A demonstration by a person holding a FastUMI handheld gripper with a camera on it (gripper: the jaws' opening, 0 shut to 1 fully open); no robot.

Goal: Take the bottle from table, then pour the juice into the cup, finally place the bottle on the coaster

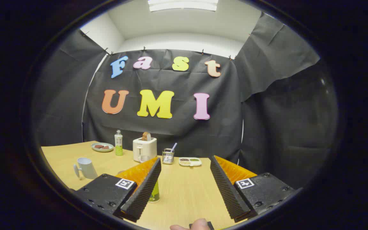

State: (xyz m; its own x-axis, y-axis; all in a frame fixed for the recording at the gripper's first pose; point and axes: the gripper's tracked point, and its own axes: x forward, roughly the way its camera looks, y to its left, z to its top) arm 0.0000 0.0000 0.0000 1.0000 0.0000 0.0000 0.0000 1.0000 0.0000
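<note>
Behind my left finger (141,188) a bottle (154,193) stands partly hidden, outside the spread, empty gripper (184,188). I should shift left until it sits between both fingers, then squeeze. Left of it stands the cup (86,168).

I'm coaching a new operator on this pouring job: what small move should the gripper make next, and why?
Probably shift the gripper sideways toward the cup's side so the bottle sits between the fingers. They are open with bare table in the gap, and the bottle stands partly hidden behind one finger. The cup waits beyond.
</note>
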